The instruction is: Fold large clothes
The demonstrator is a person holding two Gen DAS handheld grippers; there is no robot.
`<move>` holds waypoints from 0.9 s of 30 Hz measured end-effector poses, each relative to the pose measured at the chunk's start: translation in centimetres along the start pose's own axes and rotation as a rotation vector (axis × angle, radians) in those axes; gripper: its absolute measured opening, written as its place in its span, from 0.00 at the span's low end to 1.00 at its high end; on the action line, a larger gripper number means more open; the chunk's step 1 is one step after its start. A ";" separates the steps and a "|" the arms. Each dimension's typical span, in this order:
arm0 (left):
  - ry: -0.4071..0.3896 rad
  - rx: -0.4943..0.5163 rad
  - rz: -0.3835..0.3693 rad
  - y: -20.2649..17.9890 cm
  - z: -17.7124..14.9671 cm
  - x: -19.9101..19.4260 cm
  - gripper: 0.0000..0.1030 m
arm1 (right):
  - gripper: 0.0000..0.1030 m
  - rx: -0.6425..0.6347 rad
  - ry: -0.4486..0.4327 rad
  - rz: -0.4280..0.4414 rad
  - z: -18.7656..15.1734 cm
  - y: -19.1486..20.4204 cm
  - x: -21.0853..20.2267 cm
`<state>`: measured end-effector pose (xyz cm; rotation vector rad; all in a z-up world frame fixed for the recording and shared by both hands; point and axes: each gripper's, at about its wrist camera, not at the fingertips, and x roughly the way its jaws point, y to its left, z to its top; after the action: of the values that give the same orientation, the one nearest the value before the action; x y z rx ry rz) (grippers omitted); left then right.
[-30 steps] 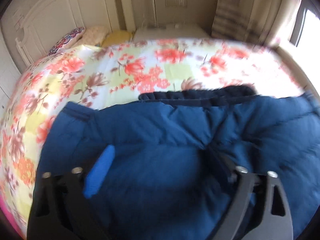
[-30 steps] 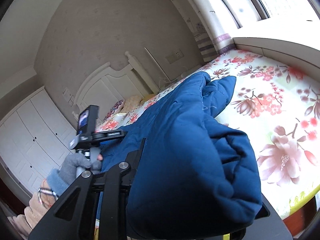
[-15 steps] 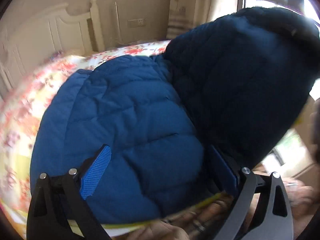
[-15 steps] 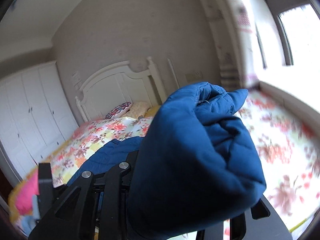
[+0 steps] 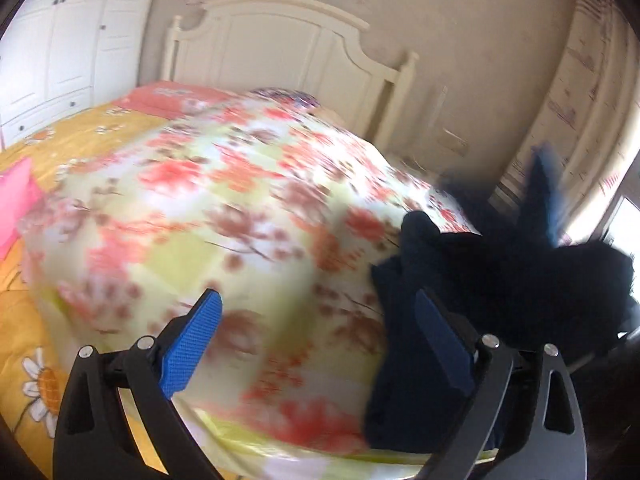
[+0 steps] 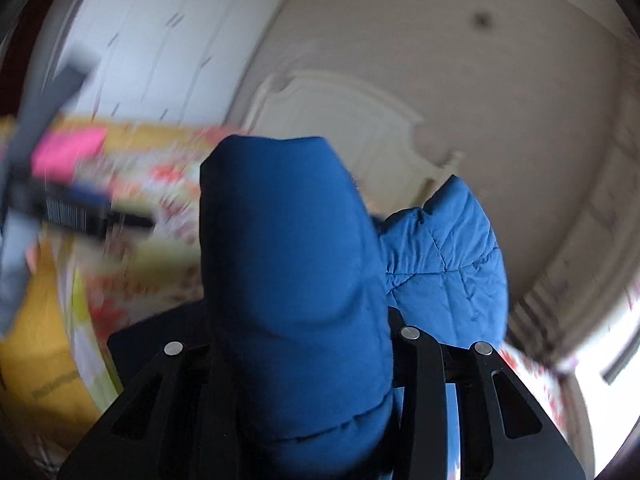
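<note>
**Carrying the bundled jacket over the bed**

Reading from the left of the floral-print bed [image 5: 224, 216], a white panelled wardrobe [image 5: 52, 48] stands beyond its far left corner, and a bright pink cushion [image 5: 16, 204] lies on the yellow daisy-patterned cover [image 5: 24, 340] just left of the bed. The left gripper [image 5: 316, 344] hangs over the bed's near edge with its blue-padded fingers [image 5: 192, 344] spread wide and nothing between them; it looks freed, probably so it can take a new hold on the cloth. A cream carved headboard [image 5: 280, 44] closes the far end of the bed.

Toward the right side of the bed, the blue quilted puffer jacket [image 6: 296, 280] is bunched and lifted clear of the bedspread. In the left wrist view it appears dark, at the bed's right edge, touching the right-hand finger of the open gripper. The right gripper [image 6: 296, 364] has its fingers pinching a thick roll of that jacket, the padding bulging up between them, while a lighter quilted part rises just to its right. Holding the bulk gathered like this likely keeps the slippery padding together before it is laid down. Both views are motion-blurred, so finer folds cannot be told.
</note>
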<state>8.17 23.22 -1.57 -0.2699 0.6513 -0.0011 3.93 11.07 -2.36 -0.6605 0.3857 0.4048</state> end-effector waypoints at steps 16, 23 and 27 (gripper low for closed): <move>0.122 0.530 -0.238 -19.8 10.7 5.1 0.97 | 0.46 -0.358 0.027 -0.137 -3.2 8.3 1.9; 0.363 0.605 -0.144 -21.4 7.2 19.3 0.98 | 0.56 -0.340 -0.003 -0.069 -3.4 8.2 0.5; 0.344 0.466 -0.246 -17.5 6.3 21.1 0.98 | 0.70 -0.211 -0.078 0.225 -4.0 4.9 -4.5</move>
<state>30.23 6.05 -5.08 0.1067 0.9332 -0.4388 -3.12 10.92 -5.66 -0.8067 0.3464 0.6904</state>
